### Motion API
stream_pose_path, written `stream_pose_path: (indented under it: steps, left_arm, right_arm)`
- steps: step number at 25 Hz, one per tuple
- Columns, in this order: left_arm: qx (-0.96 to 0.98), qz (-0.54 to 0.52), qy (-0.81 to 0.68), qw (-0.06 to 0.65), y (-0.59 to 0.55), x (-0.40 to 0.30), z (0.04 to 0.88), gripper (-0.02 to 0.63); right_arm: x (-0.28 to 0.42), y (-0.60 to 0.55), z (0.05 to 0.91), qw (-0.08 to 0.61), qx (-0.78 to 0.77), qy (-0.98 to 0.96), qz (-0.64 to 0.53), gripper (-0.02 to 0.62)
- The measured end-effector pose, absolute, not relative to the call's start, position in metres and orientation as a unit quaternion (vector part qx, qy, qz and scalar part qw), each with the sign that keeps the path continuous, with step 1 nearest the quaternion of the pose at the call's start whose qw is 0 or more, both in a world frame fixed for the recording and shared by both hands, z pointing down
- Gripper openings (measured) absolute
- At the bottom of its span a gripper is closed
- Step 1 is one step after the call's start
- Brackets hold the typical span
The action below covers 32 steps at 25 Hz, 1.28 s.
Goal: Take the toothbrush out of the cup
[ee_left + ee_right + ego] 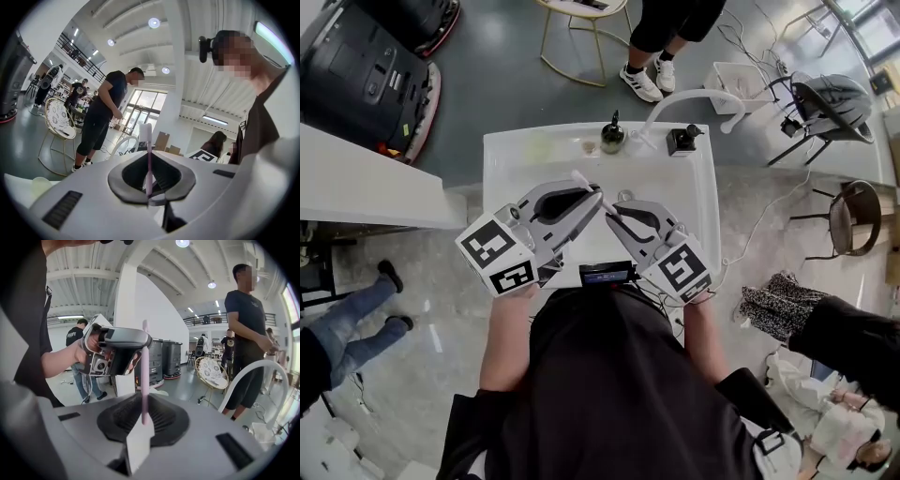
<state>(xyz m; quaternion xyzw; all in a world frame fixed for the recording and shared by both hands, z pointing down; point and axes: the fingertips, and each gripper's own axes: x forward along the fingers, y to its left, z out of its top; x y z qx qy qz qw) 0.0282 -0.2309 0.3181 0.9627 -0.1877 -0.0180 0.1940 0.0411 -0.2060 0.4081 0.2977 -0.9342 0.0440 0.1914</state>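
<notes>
Since the toothbrush is already in the air above the white table (511, 155) with no cup around it, the lift looks done. What remains, as I judge it, is a pass or a carry between two grips.

The left gripper (601, 196) comes in from the left, pointing about level. The right gripper (613, 210) meets it almost tip to tip and tilts a little downward. The toothbrush (579, 177) bridges the two, its white head sticking out past the left gripper toward the far side of the table.

In the left gripper view the fingers (118, 182) are drawn narrow and pinch the thin pink handle (148, 161) at their tips, so the brush stands straight up from them. In the right gripper view the fingers (112, 422) are set somewhat wider and appear to press on the flat white butt end, with the pink handle rising from it toward the other gripper.

To do this well, let only one grip give way at a time. Check that the grip on the butt end is square and firm before the pinch on the handle relaxes. Keep both grippers in line with the handle, since any twist or pull apart would bend the slim stem or flick it loose. Draw away along the handle rather than sideways.
</notes>
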Motion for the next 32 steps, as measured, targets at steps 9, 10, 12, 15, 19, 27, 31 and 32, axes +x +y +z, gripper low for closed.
stream_pose_path:
  steps: [9, 10, 12, 15, 19, 27, 31, 32]
  left_arm:
    - [0.960, -0.060, -0.199, 0.187, -0.236, 0.023, 0.311, 0.028]
    - [0.960, -0.065, -0.199, 0.186, -0.237, 0.023, 0.310, 0.028]
    - [0.960, -0.071, -0.198, 0.183, -0.237, 0.023, 0.308, 0.029]
    - [0.960, -0.079, -0.197, 0.184, -0.238, 0.022, 0.307, 0.034]
    - [0.956, -0.095, -0.201, 0.192, -0.240, 0.018, 0.307, 0.046]
    - [0.953, -0.122, -0.195, 0.198, -0.232, 0.009, 0.311, 0.008]
    - [0.948, -0.132, -0.192, 0.215, -0.225, 0.005, 0.318, 0.006]
    - [0.946, -0.138, -0.192, 0.220, -0.223, 0.003, 0.319, 0.006]
  right_arm:
    - [0.035, -0.203, 0.395, 0.104, 0.271, -0.949, 0.125, 0.046]
    - [0.033, -0.202, 0.394, 0.090, 0.265, -0.950, 0.138, 0.046]
    - [0.030, -0.201, 0.392, 0.064, 0.252, -0.951, 0.166, 0.046]
    - [0.027, -0.200, 0.387, 0.029, 0.237, -0.950, 0.201, 0.046]
    - [0.034, -0.205, 0.378, -0.022, 0.230, -0.942, 0.245, 0.046]
    - [0.074, -0.223, 0.359, -0.092, 0.253, -0.926, 0.264, 0.046]
    - [0.092, -0.225, 0.343, -0.125, 0.259, -0.922, 0.258, 0.046]
    - [0.097, -0.224, 0.339, -0.131, 0.261, -0.922, 0.255, 0.046]
